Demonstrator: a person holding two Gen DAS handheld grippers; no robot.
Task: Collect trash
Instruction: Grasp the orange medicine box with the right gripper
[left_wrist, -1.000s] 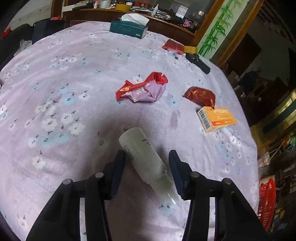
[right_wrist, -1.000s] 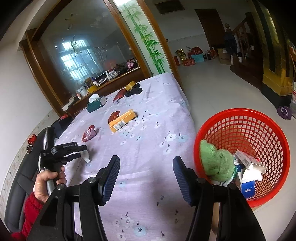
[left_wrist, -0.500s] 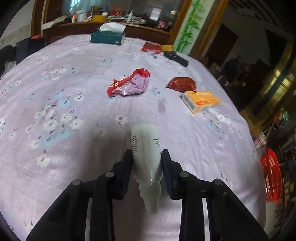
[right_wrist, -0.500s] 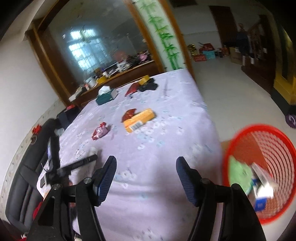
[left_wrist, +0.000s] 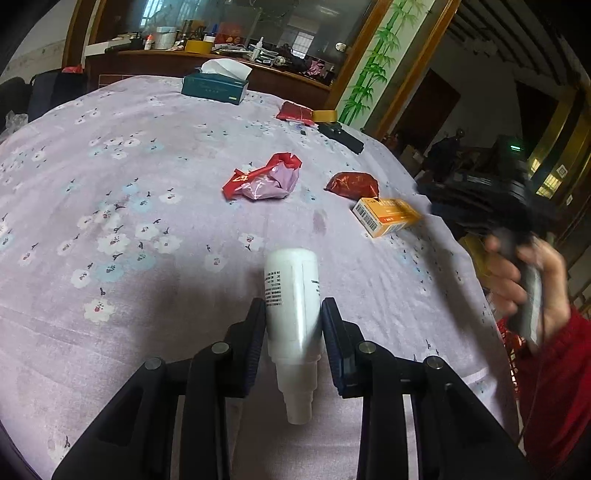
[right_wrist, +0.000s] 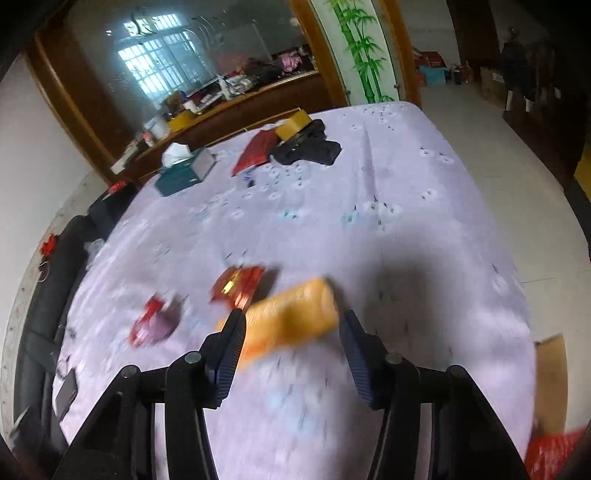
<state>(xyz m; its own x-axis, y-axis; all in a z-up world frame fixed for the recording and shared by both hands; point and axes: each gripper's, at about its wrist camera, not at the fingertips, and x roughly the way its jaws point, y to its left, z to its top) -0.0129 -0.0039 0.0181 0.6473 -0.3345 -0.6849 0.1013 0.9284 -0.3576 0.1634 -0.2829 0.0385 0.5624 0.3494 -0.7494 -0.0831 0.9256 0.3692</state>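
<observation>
With the left gripper (left_wrist: 293, 325) clamped on the white plastic spray bottle (left_wrist: 293, 299) near the lilac floral tablecloth's (left_wrist: 110, 184) near edge, the right gripper (right_wrist: 291, 332), jaws just narrowing yet clear of it, straddles the orange cardboard box (right_wrist: 291, 321) by the right edge, so it likely next needs to descend and close.

Two downward tong-mounted views, shared bedspread (left_wrist: 155, 192)

Your left black two-finger tongs (left_wrist: 293, 325) angled downward, pads pressed on a white plastic bottle (left_wrist: 293, 306), your right black tongs (right_wrist: 291, 343) tilted down, jaws just closing yet apart, your right hand (left_wrist: 524, 280) in a red sleeve (left_wrist: 554, 387) gripping its handle
</observation>
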